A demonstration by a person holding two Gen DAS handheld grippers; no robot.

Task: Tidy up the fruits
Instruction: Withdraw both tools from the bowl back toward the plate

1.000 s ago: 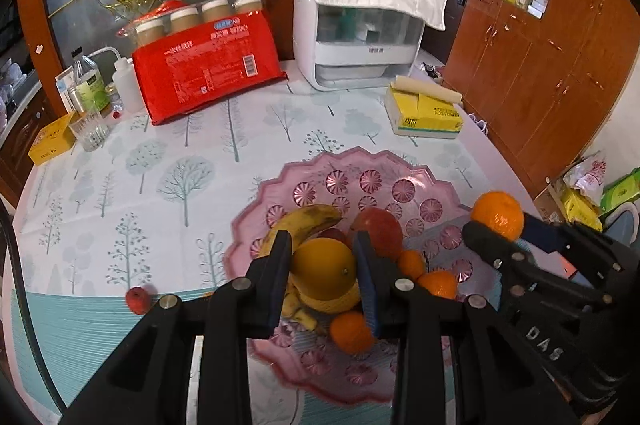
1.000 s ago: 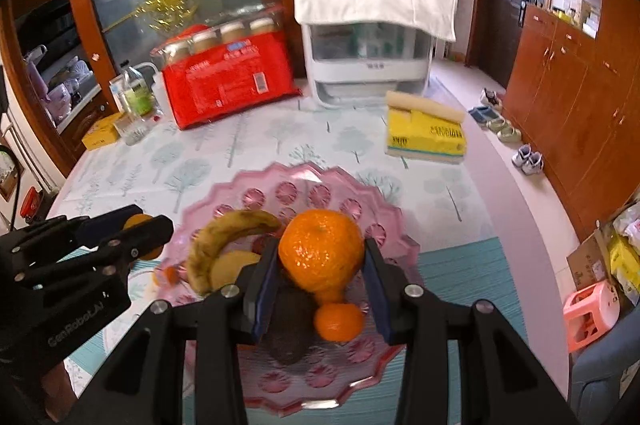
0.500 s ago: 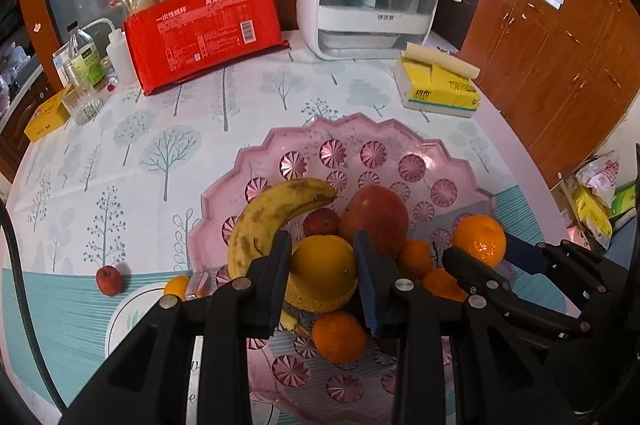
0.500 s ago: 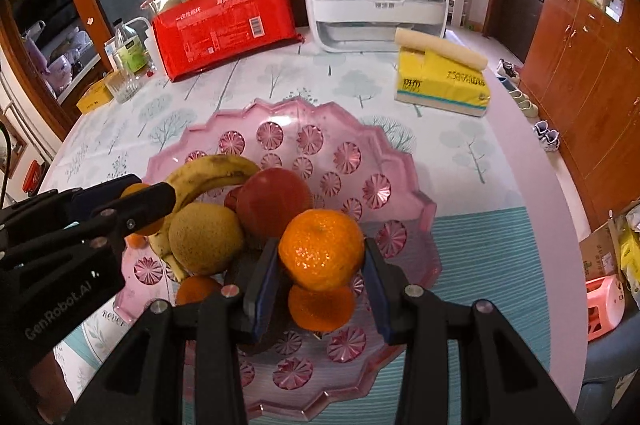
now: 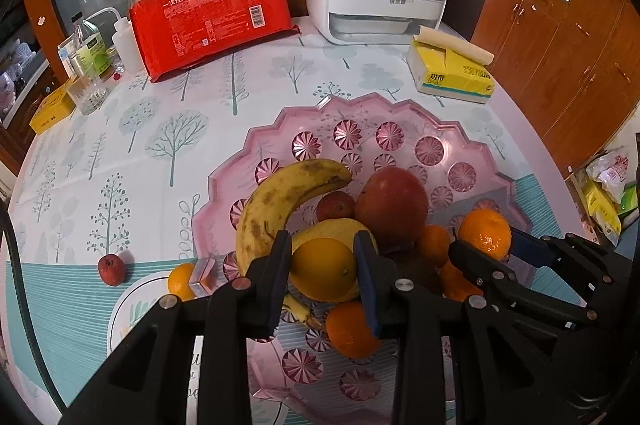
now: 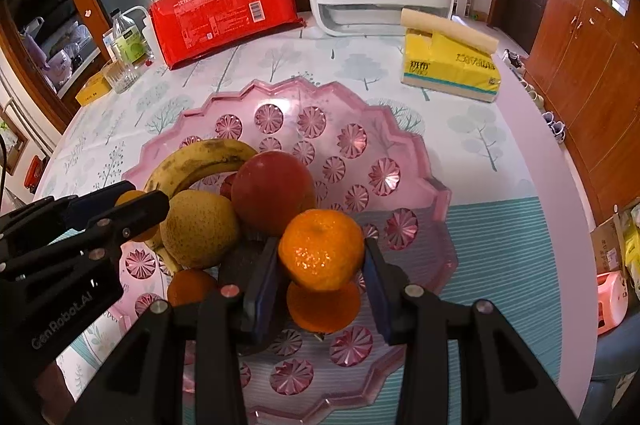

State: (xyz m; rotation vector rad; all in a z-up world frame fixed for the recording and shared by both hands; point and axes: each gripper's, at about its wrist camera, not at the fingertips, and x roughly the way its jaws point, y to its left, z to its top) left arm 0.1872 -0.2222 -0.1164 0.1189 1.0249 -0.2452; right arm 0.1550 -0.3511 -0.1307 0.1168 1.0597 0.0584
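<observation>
Holding one fruit per gripper over the scalloped pink translucent plastic tray [image 6: 404, 141], both pitched steeply down, which looks like a set-down approach.

Left gripper [image 5: 322, 267] is clamped on a smooth round yellow-orange citrus [image 5: 324, 265], pads pressing both flanks. It sits above the tray's near-left part, just in front of the spotted yellow banana [image 5: 280, 201] and the big red apple [image 5: 390, 203]. My read: it's carried high to clear the pile.

Right gripper [image 6: 320, 265] is clamped on a dimpled orange mandarin [image 6: 321, 249], above the tray's near-centre, directly over another mandarin [image 6: 322, 309] lying in the tray. The brown-yellow round pear [image 6: 200, 229] is left of it.

The pile is bunched at the tray's near-left; the far and right parts are bare, probably the better drop zone.

Off the tray to its left: a small red fruit [image 5: 111, 268] and a small orange one [image 5: 181, 280] on the tree-print tablecloth [image 5: 120, 145]. Not collected yet.

Risk: releasing onto rounded fruit could let it roll.
</observation>
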